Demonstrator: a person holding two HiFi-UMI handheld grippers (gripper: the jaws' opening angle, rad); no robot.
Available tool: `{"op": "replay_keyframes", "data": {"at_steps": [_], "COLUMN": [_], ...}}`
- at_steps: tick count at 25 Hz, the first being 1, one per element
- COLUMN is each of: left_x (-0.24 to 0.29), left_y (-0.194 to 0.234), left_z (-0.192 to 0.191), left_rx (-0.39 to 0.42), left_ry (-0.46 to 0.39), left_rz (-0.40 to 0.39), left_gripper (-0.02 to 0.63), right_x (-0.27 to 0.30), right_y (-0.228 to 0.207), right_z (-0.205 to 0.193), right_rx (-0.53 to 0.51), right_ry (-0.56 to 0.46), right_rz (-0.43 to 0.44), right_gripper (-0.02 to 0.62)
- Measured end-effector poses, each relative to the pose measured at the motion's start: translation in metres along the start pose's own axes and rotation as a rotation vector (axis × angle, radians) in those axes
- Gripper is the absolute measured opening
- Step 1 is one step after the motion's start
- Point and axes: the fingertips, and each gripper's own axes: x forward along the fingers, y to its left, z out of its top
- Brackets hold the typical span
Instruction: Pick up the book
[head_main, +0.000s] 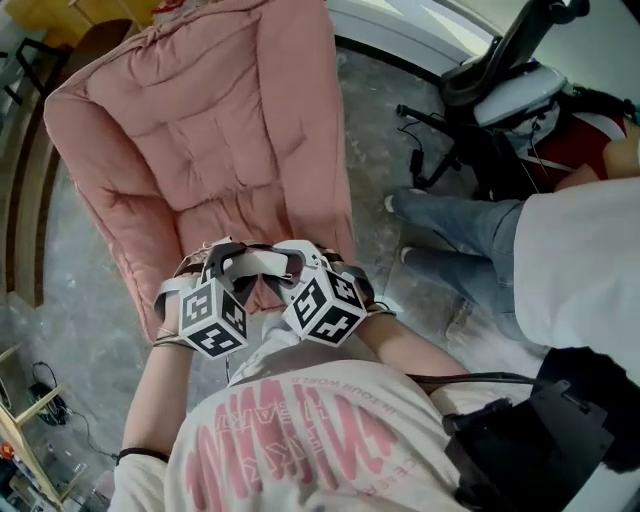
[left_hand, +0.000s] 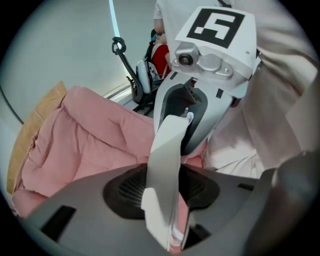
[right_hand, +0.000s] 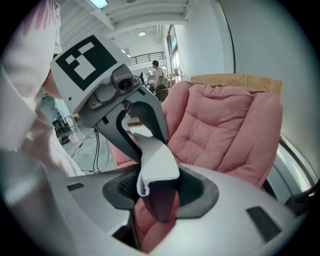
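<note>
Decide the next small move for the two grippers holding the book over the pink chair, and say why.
Probably raise both grippers together, straight up, without changing their spacing. The left gripper and right gripper each pinch the thin white book, which hangs over the pink chair and looks curved between them; pulling apart or pushing together could bend it further.

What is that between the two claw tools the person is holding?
The white book bridges them: the left gripper and the right gripper each clamp one side of it, as both gripper views show.
</note>
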Motion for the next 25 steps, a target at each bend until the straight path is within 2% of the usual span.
{"op": "replay_keyframes", "data": {"at_steps": [4, 9, 13, 20, 25], "left_x": [-0.022, -0.062, -0.112, -0.209, -0.253], "left_y": [0.012, 0.036, 0.066, 0.093, 0.095], "left_z": [0.01, 0.021, 0.036, 0.057, 0.07], "left_rx": [-0.082, -0.125, -0.112, -0.059, -0.044], "left_ry": [-0.056, -0.114, -0.159, -0.234, -0.303], "left_rz": [0.059, 0.187, 0.33, 0.518, 0.586], "left_gripper": [0.184, 0.184, 0.187, 0.195, 0.195], "right_x": [-0.015, -0.037, -0.063, -0.118, -0.148], "right_y": [-0.006, -0.013, -0.019, -0.005, 0.007], "right_z": [0.024, 0.07, 0.122, 0.211, 0.245], "right_rx": [-0.079, -0.183, -0.279, -0.411, -0.482], "right_ry": [-0.03, -0.078, -0.157, -0.279, -0.311], "right_rz": [0.041, 0.055, 0.029, -0.043, -0.024], "right_gripper": [0.18, 0.181, 0.181, 0.181, 0.181]}}
